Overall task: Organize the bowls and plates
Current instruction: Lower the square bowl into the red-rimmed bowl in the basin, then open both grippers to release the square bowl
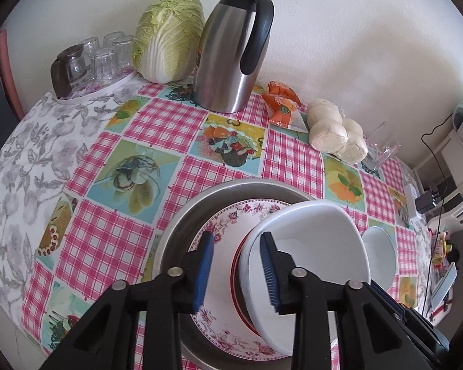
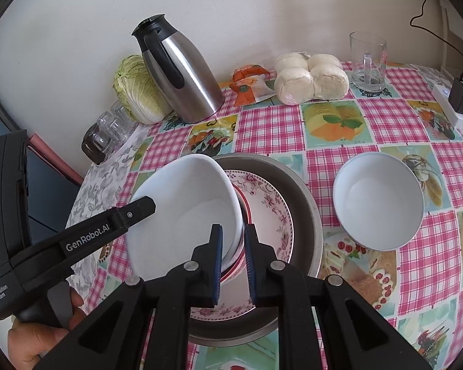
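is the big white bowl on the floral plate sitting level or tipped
Tipped: the big white bowl leans on the stack, its right rim pinched by the right gripper above the floral plate.

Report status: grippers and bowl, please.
Left gripper open around white bowl rim. Right gripper shut on it, tilted over floral plate. Second bowl apart, nothing blocking.

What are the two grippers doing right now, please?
Left gripper: open, jaws astride the tilted bowl rim, not pressing.
Right gripper: closed on the same bowl's rim.
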`<state>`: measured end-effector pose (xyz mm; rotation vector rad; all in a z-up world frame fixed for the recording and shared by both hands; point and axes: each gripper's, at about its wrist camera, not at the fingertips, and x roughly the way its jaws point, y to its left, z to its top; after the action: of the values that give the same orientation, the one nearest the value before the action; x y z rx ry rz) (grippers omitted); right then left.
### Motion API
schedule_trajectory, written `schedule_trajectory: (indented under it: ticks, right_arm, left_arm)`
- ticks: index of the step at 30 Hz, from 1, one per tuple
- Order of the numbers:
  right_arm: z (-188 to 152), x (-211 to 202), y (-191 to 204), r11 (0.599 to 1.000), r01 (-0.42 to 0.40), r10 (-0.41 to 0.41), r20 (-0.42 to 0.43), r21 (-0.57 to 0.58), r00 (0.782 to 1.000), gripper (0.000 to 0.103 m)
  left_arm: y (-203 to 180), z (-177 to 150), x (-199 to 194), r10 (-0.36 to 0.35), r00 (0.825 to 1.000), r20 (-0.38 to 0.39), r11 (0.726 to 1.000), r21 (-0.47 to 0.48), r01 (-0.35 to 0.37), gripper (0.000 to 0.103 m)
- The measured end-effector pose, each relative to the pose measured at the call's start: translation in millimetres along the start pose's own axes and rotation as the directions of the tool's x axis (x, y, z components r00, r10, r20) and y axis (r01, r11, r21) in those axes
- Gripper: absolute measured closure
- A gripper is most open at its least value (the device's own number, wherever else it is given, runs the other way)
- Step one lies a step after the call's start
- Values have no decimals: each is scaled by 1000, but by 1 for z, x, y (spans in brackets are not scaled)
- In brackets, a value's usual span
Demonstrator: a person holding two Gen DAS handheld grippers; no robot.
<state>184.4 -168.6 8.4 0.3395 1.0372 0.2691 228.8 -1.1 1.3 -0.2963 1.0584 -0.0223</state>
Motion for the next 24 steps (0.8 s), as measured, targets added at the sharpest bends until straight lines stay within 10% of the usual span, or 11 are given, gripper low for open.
schedule_trajectory:
  ticks: [4,7,14,24]
  right_arm:
    - [2,-7,0,1000,3,-3,18,-3,1000,84]
    - [4,-11,-1,1000,16,-16,37,0,999,55]
    - [4,-9,-7,999,46,-46,43,1,998,29]
    - [3,-7,-15,997,83,-82,45,-7,996,18]
  left_arm:
    - [2,2,-7,4,1000,19,1000,-10,-3,43]
    - [5,4,-10,20,1000,22,999,-32,-19,33]
    - [13,5,-8,70,997,11,996,-55,-70,17]
    - [28,2,-4,153,988,14,984,-96,-151,0]
